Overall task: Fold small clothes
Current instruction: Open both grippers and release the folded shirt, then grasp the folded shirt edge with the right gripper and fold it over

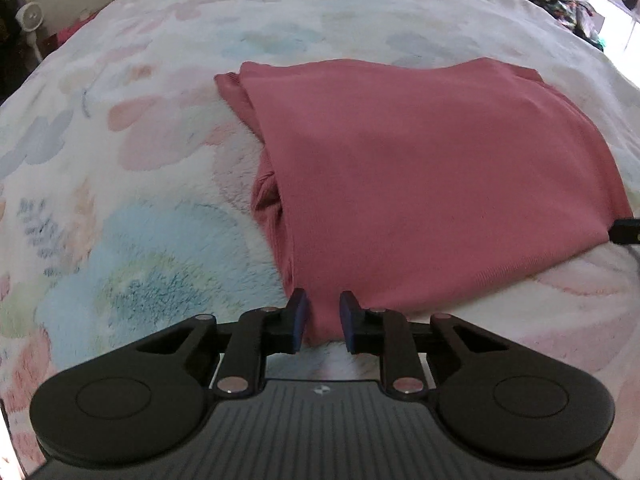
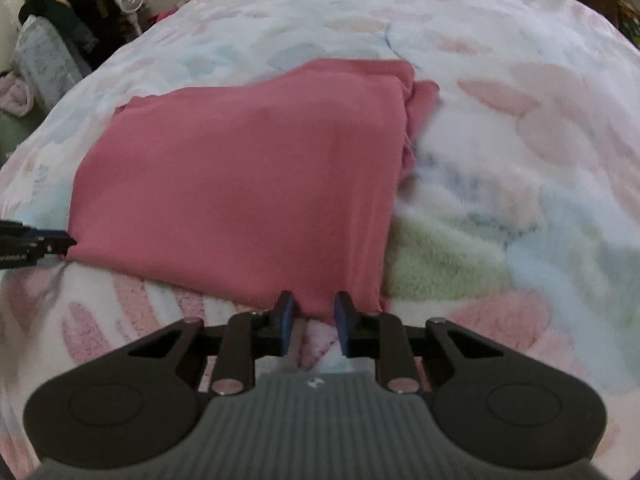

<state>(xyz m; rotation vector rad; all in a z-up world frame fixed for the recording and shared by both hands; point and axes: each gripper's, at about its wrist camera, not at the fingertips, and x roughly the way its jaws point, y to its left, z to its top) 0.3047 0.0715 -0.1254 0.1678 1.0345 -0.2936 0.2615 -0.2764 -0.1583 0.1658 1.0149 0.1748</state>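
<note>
A pink garment lies folded on the bed, seen in both views. My left gripper is at its near left corner; the jaws are a little apart and the cloth corner sits between them. My right gripper is at the near right corner, jaws a little apart, with the hem edge between the fingertips. The right gripper's tip shows at the left view's right edge; the left gripper's tip shows at the right view's left edge.
The bed is covered by a fluffy pastel blanket with pink, blue and green patches. A white fan and dark clutter stand beyond the bed's far left. Hanging clothes are at the far right.
</note>
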